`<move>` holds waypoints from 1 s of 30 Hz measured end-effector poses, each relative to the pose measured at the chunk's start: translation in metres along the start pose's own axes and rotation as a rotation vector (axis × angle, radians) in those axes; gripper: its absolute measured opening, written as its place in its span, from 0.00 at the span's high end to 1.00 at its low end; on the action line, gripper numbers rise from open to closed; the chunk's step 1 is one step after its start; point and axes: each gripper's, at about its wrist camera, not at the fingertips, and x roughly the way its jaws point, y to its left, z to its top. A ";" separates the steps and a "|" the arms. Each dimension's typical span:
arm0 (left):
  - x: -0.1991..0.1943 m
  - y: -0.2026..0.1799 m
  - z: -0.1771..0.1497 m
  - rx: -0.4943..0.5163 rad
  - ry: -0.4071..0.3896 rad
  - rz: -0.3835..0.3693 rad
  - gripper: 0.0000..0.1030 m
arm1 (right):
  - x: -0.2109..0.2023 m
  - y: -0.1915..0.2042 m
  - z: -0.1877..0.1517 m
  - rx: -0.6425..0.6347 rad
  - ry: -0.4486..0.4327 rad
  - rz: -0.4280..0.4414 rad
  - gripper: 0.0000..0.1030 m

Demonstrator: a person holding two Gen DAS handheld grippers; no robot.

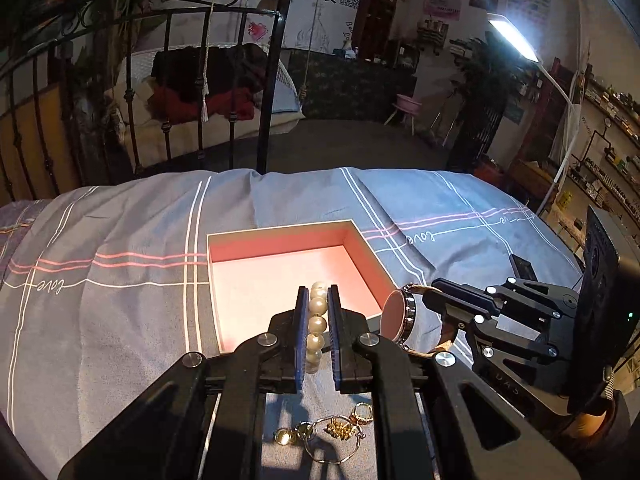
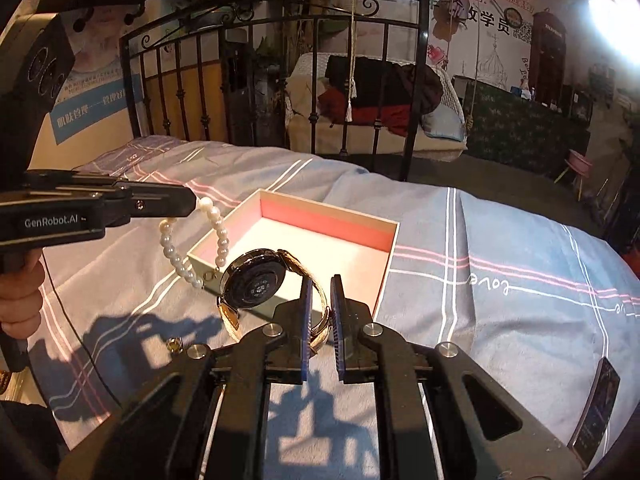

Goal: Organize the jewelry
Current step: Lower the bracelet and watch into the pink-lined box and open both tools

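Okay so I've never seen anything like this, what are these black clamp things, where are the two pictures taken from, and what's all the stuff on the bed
There is no robot here. A person holds a hand-operated tool in each hand, each ending in two-finger tongs, with a wide-angle camera looking out along the fingers. One picture comes from the left tool, the other from the right, so each also sees the other tool from the side.

The left tongs are shut on a pearl bracelet, which hangs in a loop at the near edge of an open box with a pink inside. The right tongs are shut on the gold band of a wristwatch, also held at the box's near edge.

The box sits on a bed with a grey-blue striped sheet. Nearer the person, small gold pieces of jewelry lie on the sheet. The box looks empty.
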 end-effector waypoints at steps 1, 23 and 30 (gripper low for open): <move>0.001 -0.001 0.005 0.003 -0.009 0.004 0.91 | 0.002 -0.002 0.007 0.002 -0.010 -0.002 0.91; 0.094 0.021 0.032 -0.014 0.120 0.096 0.91 | 0.120 -0.034 0.033 0.096 0.124 -0.022 0.90; 0.111 0.021 0.020 -0.005 0.166 0.118 0.91 | 0.144 -0.029 0.023 0.081 0.188 -0.017 0.90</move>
